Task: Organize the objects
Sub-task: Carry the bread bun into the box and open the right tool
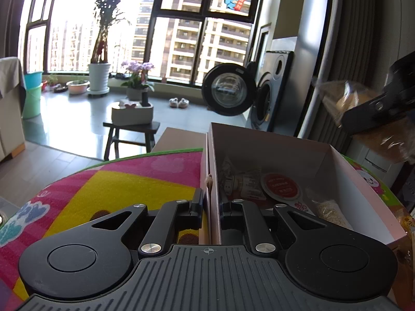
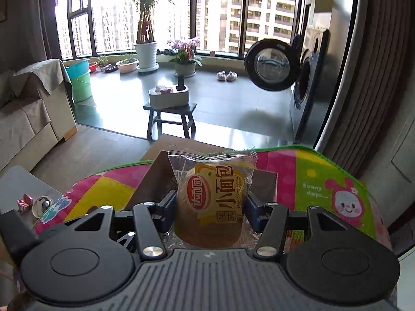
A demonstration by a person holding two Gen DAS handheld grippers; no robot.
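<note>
Now the right gripper [image 2: 210,207] is clenching a small round bun in a clear crinkly wrapper with a yellow and red label [image 2: 212,202], one finger pressing on each side, the packet's long axis running straight out from the tongs toward twelve o'clock. In the right wrist view the bun is hanging above the open pale pink cardboard box [image 2: 262,181], whose brown-shaded walls are showing at ten and two o'clock of the packet. So the drop point is lying directly below and slightly ahead.

Over on the other side, the left gripper [image 1: 210,211] is pinching the box's near left wall [image 1: 211,181] between its fingers, one inside, one outside, steadying it on the bright pink, yellow and green cartoon mat [image 1: 116,181]. From that camera the right gripper and its bun [image 1: 347,98] are appearing blurred at two o'clock, above the box's far right corner.

Already in the box: a white printed packet [image 1: 241,184], a red round-labelled sachet [image 1: 281,186] and a clear bag of pale grains [image 1: 329,210].

The call: the right hand is nearer, so a lowering toward the free floor at the box's far end looks like the coming move.
</note>
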